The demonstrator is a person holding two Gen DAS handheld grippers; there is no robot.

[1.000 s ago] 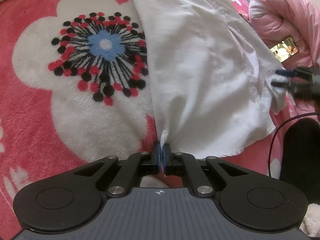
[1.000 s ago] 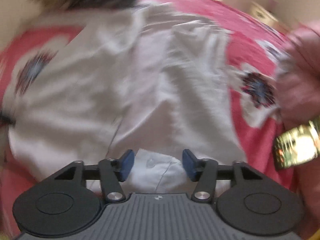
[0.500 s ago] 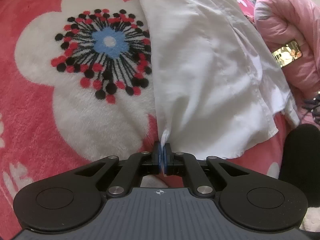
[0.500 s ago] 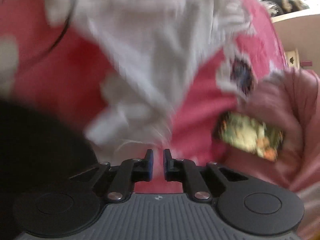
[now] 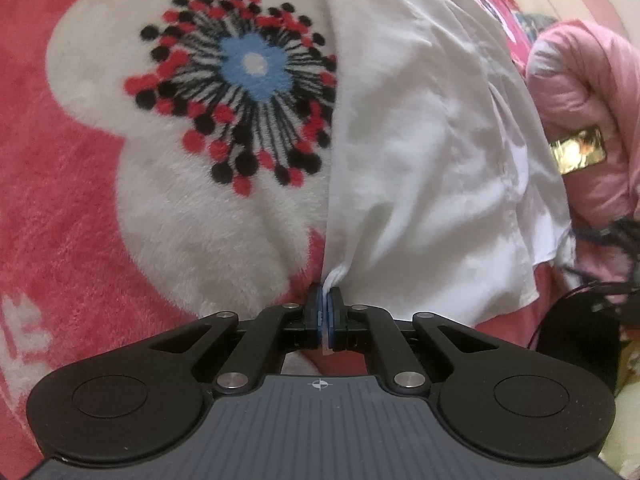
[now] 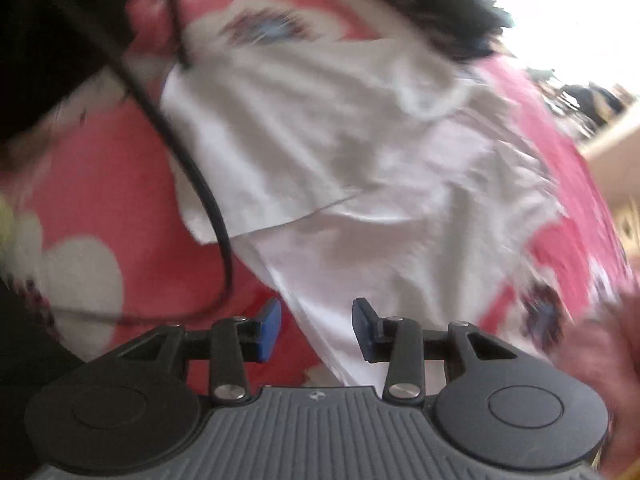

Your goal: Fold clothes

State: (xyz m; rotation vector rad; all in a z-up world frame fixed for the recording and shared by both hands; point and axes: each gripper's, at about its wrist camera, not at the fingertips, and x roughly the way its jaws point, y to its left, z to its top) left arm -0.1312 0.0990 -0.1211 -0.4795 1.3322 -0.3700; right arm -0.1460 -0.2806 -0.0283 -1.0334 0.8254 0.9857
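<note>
Black tool point(image 5: 325, 312) linkages, blue pads point(image 6: 269, 330), silver screws, ribbed grey housing.

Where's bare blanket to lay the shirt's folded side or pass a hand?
Free: the flower-print blanket left of the white shirt, up to the left gripper pinching its hem. Crowded: right edge, where the pink garment borders the shirt and a black cable crosses the hem near the open right gripper.

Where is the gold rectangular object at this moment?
In the left wrist view, the gold rectangular object sits at the right side on the pink quilted fabric, just right of the white shirt.
</note>
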